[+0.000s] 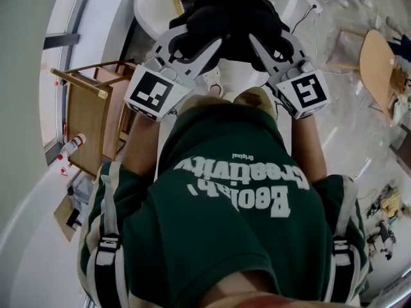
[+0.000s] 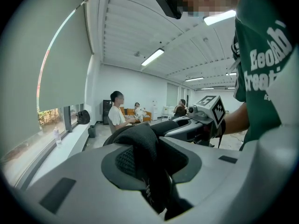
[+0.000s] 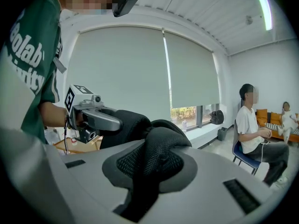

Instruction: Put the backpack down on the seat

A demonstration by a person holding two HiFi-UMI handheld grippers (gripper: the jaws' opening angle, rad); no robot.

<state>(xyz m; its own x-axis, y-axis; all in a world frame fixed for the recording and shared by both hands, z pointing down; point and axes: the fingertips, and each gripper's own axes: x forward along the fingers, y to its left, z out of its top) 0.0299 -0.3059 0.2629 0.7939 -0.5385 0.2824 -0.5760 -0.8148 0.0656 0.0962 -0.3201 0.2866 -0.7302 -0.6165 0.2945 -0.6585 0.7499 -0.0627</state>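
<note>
Mid-carry, not yet set down. Left tongs (image 1: 204, 49) clamped on a mesh strap (image 2: 140, 157); backpack (image 1: 231, 15) hung between both, above a white seat (image 1: 153, 8) (likely the target); right tongs (image 1: 262, 50) clamped likewise. Next: lower evenly, settle, then release.

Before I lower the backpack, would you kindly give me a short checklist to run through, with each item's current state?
1. Left gripper shut on the backpack by its mesh strap: ok.
2. Right gripper also shut on mesh strap: ok.
3. Backpack held up between both grippers, in front of the person: ok.
4. Seat visible under it: cannot tell; the backpack and grippers hide what lies below.
5. Wooden furniture at the left stands apart from the backpack: ok.
</note>
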